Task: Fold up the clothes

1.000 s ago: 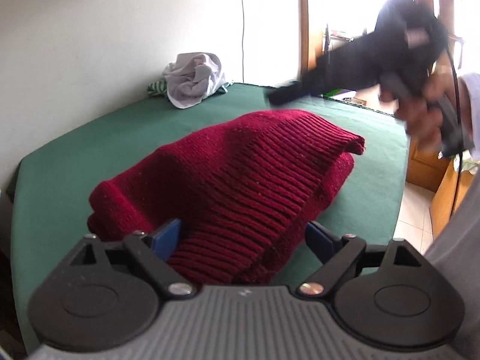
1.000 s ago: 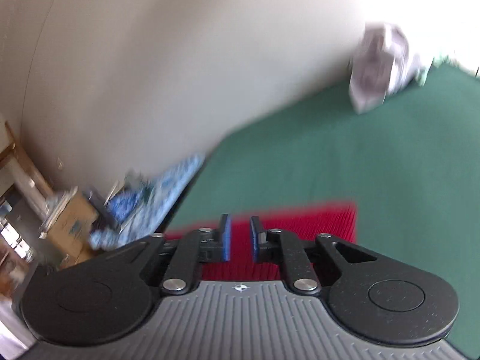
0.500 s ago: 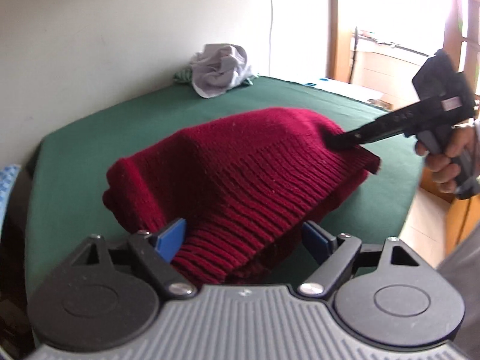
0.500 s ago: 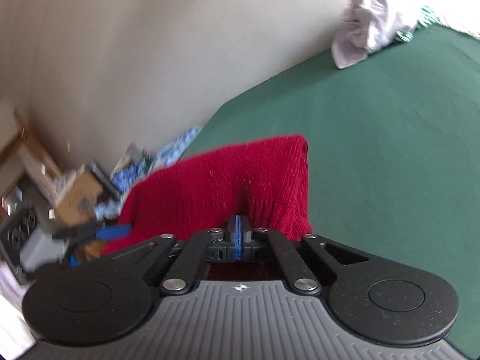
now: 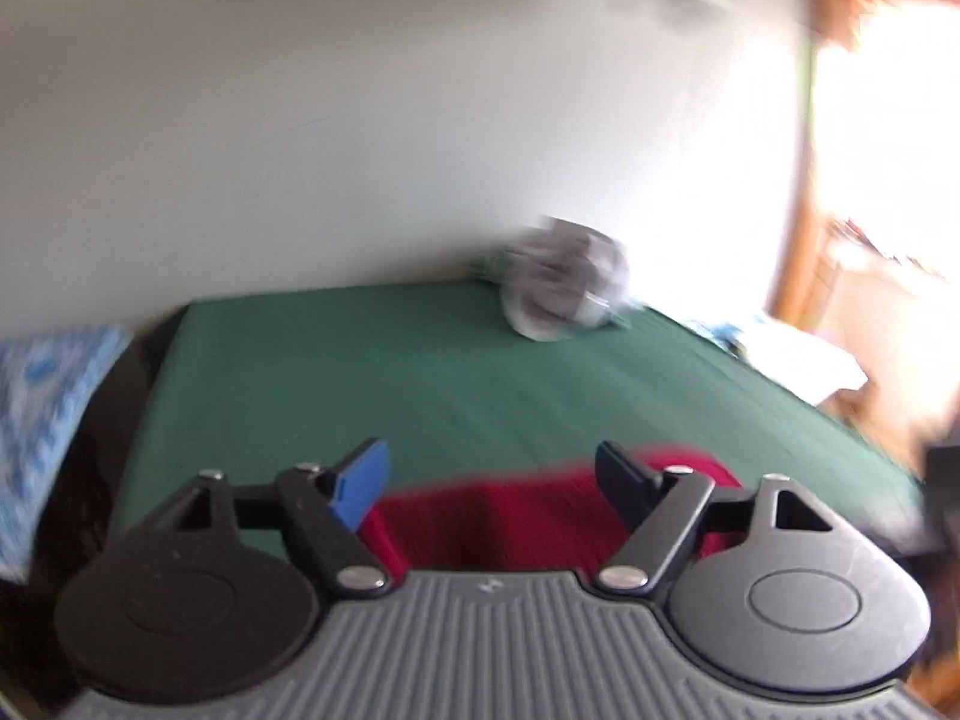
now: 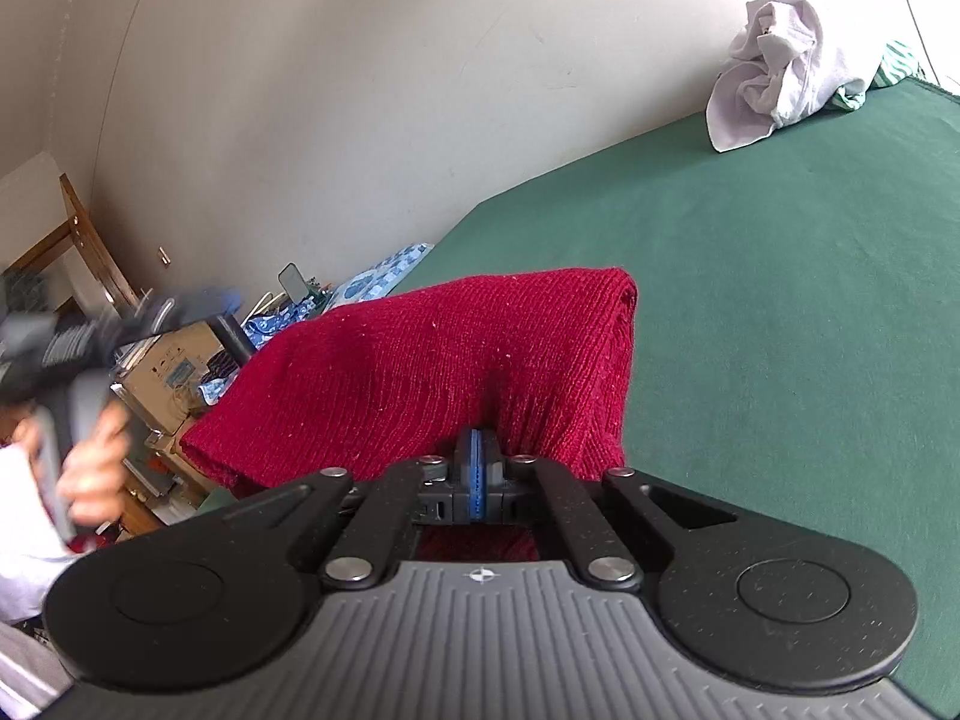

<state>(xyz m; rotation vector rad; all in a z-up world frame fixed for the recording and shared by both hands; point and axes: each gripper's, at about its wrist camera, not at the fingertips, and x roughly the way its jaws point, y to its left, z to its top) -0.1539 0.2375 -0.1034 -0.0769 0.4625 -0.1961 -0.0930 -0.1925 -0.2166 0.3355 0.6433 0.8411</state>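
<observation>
The red knitted sweater [image 6: 456, 360] was a thick, ribbed garment of deep crimson, folded over on itself into a bulky mound with a rounded fold at its far end and a looser edge sagging toward the near table edge. It lay on the green-covered table [image 6: 780, 312], at the near side, well apart from the crumpled white garment [image 6: 774, 72] that sat against the wall at the table's far corner, with a bit of green-striped cloth [image 6: 894, 63] just beside that heap. The right hand-held gripper [image 6: 477, 468] had its blue pads pressed together on a pinch of the sweater's near edge, the knit bunching up around the fingers. The left hand-held gripper [image 5: 489, 483] stood with its fingers apart above the sweater [image 5: 540, 516], having just been closing somewhat; red fabric showed below and between the fingers, but the pads did not press on it. In the right wrist view the person's left hand [image 6: 90, 462] appeared blurred beyond the sweater's left end. Off the table's left edge lay a blue patterned cloth [image 5: 42, 420].
</observation>
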